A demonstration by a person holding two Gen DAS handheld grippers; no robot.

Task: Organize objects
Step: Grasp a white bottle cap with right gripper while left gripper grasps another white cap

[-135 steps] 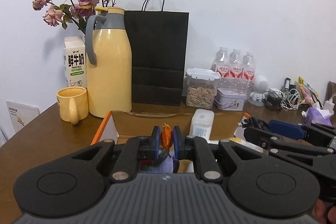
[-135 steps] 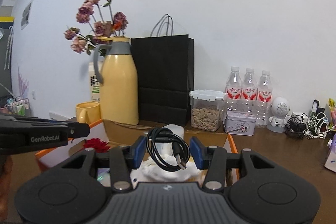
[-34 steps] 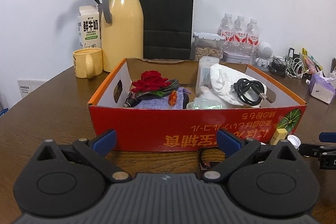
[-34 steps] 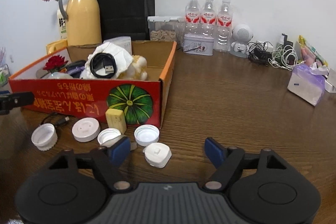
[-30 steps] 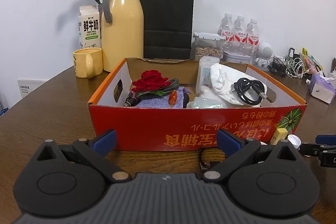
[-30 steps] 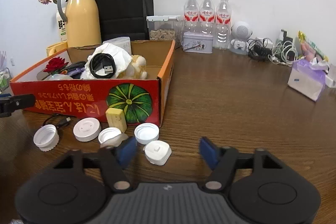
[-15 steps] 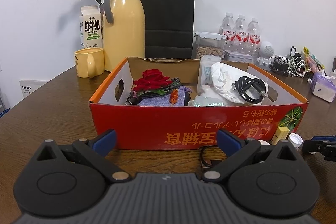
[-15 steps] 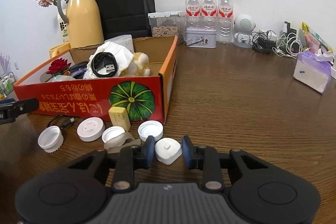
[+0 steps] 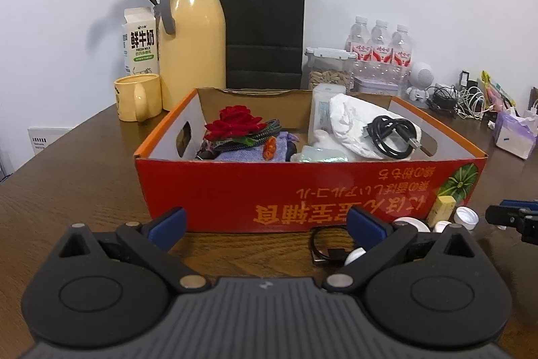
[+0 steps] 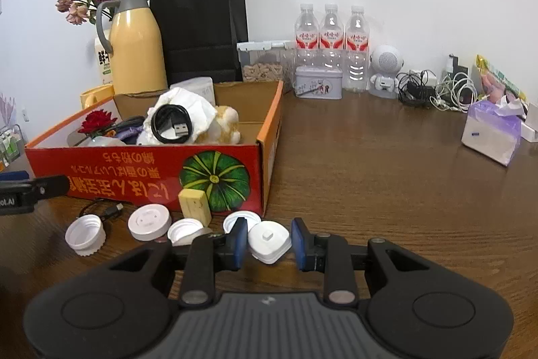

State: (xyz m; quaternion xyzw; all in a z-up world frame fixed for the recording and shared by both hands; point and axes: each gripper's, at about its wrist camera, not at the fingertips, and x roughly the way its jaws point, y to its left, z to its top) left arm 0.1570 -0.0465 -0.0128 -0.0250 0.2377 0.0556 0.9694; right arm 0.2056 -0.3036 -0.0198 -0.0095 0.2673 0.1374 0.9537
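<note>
A red cardboard box (image 9: 302, 190) sits mid-table and holds a red rose (image 9: 235, 120), a coiled black USB cable (image 9: 391, 137) on white cloth, and purple fabric. In front of the box (image 10: 134, 177) lie several white caps (image 10: 149, 226), a yellow block (image 10: 195, 206) and a thin black cable (image 10: 104, 211). My right gripper (image 10: 269, 240) is shut on a white rounded-triangular cap (image 10: 268, 238), with a pad against each side, low over the table. My left gripper (image 9: 265, 222) stands wide open before the box's front wall, holding nothing.
Behind the box stand a yellow thermos (image 9: 191, 39), a black paper bag (image 9: 265, 22), a yellow mug (image 9: 138, 96), a milk carton (image 9: 139, 46), water bottles (image 10: 331, 42) and a tin (image 10: 317, 86). A tissue pack (image 10: 491, 137) and tangled chargers (image 10: 433, 90) are at right.
My right gripper's jaws have come together from wide open onto the white rounded-triangular cap. The left gripper has stayed where it was, open.
</note>
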